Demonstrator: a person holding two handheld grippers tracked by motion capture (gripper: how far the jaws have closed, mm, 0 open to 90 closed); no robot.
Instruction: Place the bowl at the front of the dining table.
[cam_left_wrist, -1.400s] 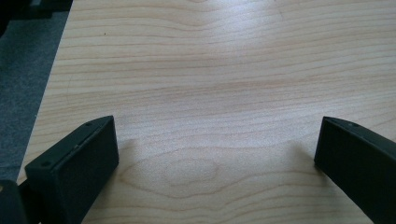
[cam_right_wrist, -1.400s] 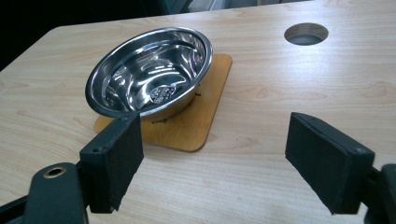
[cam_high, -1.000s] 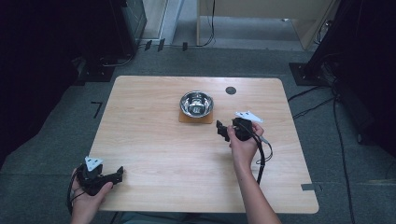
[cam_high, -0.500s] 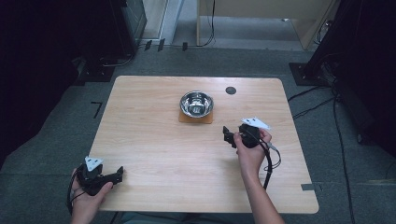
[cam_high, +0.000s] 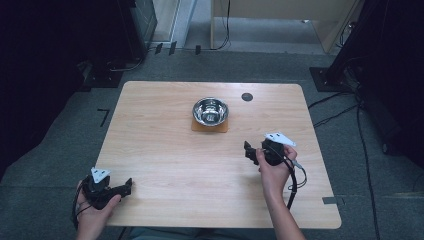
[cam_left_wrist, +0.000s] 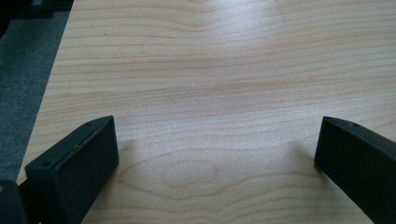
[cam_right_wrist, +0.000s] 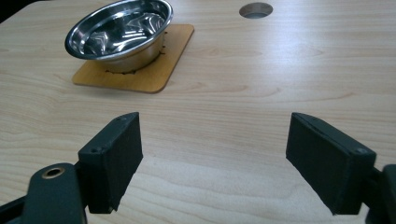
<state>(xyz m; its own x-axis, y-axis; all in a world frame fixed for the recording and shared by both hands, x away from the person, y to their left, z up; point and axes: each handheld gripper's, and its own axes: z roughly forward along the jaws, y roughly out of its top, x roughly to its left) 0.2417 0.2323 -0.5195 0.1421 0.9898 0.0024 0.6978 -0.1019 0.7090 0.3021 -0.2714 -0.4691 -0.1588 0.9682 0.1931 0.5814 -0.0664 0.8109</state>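
The wooden table (cam_high: 165, 150) takes up most of the high view, with dark grey floor around it. Near the middle of its far half a steel bowl (cam_high: 210, 111) is set upright on a thin wooden mat (cam_high: 210, 125), whose rounded corners stick out beneath it; in the right gripper view the bowl (cam_right_wrist: 119, 31) is seen to be empty, with only reflections inside. A small round hole (cam_high: 247, 96) is cut in the tabletop just beyond and to the right of the bowl.

The right gripper (cam_high: 248, 151) is held above the right half of the table, well apart from the bowl and pointed roughly toward the table's left side. Its jaws are spread wide, with nothing but bare wood between them (the bowl lies ahead and off to the left in its own camera). The left gripper (cam_high: 127, 184) is kept at the near left corner, far from the bowl; its jaws are likewise parted wide over empty wood.

Nothing is gripped or touched, so the step in hand is judged to be an approach to the bowl, not yet closed. For the next move the right gripper would need to be carried forward and swung left, so that one jaw passes inside the rim and one outside before closing.
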